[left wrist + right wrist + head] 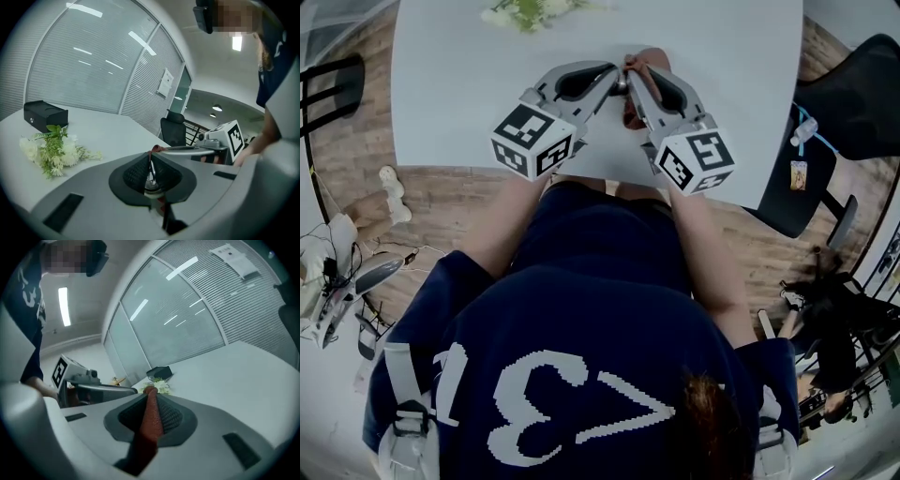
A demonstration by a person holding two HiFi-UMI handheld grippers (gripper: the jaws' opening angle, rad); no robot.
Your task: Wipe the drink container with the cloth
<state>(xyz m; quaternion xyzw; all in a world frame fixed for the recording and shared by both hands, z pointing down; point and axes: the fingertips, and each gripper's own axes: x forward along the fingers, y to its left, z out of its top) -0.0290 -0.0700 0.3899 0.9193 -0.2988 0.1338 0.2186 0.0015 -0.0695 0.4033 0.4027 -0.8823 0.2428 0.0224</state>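
Both grippers meet over the near part of the white table (pixel 459 94). My left gripper (pixel 617 81) (pixel 150 161) is shut on a thin metal loop (pixel 150 177) at the top of the drink container (pixel 632 114). The container's dark red body hangs below the jaws and is mostly hidden. My right gripper (pixel 634 77) (pixel 151 399) is shut on a reddish-brown cloth (pixel 151 420). This cloth (pixel 645 62) bunches at the fingertips right beside the container's top, and a bit of it shows past the left jaws (pixel 157 149). Each gripper's marker cube faces the person.
A bunch of white flowers (pixel 525 11) (pixel 51 150) lies at the table's far side, with a black box (pixel 44 115) (pixel 159 372) beyond it. A black office chair (pixel 853 103) (pixel 173 131) stands to the right of the table. The table's front edge runs just below the grippers.
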